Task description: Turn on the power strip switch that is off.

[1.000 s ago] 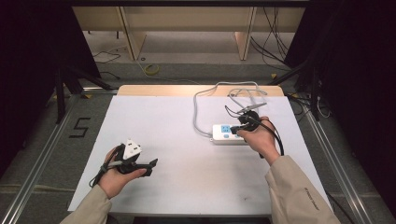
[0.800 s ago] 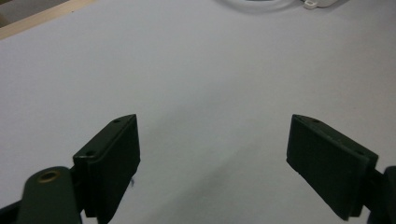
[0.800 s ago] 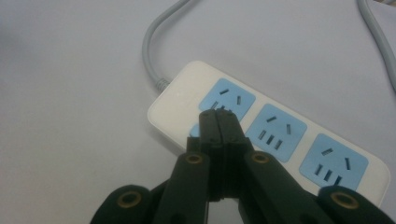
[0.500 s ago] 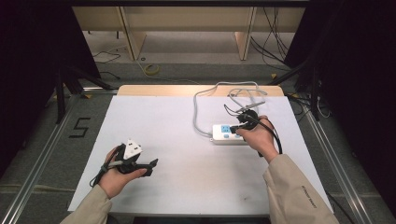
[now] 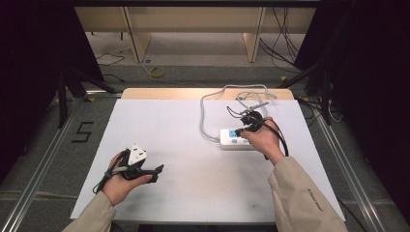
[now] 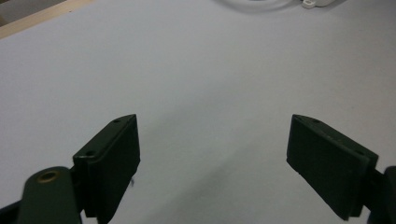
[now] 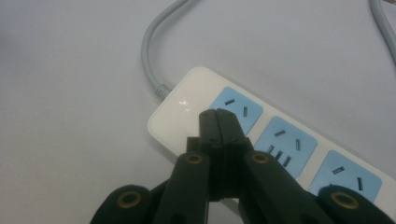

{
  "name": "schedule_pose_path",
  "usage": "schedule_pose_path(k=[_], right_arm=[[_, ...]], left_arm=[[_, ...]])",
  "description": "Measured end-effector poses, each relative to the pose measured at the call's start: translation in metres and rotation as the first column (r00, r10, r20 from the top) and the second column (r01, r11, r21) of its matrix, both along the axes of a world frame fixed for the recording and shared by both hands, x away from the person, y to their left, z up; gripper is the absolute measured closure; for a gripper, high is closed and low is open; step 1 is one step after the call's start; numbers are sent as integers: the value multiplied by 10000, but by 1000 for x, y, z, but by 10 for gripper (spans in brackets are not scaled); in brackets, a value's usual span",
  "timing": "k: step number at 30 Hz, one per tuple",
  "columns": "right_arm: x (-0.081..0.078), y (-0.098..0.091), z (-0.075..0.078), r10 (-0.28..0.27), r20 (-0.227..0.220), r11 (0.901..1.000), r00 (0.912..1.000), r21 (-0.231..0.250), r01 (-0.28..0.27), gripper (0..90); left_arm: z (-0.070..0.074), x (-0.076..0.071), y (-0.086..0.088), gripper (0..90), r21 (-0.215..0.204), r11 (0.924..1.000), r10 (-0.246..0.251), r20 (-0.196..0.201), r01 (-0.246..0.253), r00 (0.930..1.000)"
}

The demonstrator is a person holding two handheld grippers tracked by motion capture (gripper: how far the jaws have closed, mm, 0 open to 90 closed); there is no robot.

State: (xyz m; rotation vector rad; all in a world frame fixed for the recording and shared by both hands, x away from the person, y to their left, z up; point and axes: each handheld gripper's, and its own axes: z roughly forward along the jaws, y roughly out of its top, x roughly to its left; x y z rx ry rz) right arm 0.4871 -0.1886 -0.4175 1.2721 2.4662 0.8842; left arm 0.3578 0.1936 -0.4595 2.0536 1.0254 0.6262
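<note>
— Two grippers, so start with the right gripper (image 7: 218, 116): how do its jaws stand?

— Pressed together, pad against pad, with nothing between them. In the right gripper view their tips sit over the near end of the white power strip (image 7: 187, 109), just at the edge of the first blue socket (image 7: 236, 109). Whether the tips touch the plastic I cannot tell.

— And around the strip?

— Its grey cord (image 7: 152, 46) leaves that same end and curves away over the white table (image 5: 193, 193). In the high view the strip (image 5: 227, 140) lies on the right half of the table, partly under the right hand (image 5: 261, 140), and the cord loops toward the far edge.

— The left gripper (image 6: 212, 154)?

— Jaws wide apart, holding nothing; bare table between them. In the high view the left hand (image 5: 121, 181) has it low over the near left part of the table, well apart from the strip.

— What differs from a second ago?

— Nothing I can see. Both hands sit where they sat, the right jaws are as closed as before, and the strip and cord lie as they did.
</note>
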Motion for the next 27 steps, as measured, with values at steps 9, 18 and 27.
schedule_pose_path(k=[9,18,27], right_arm=[[3,4,0,71,-136,9999,9999,-139,-73,900],[7,11,-1,180,-205,9992,9996,-360,-187,900],[10,15,-3,239,-357,9983,9991,-516,-257,900]], left_arm=[[0,0,0,171,2,10000,-4,-7,4,10000],[0,0,0,171,21,10000,-28,-11,28,10000],[0,0,-1,170,-29,10000,-33,19,33,10000]])
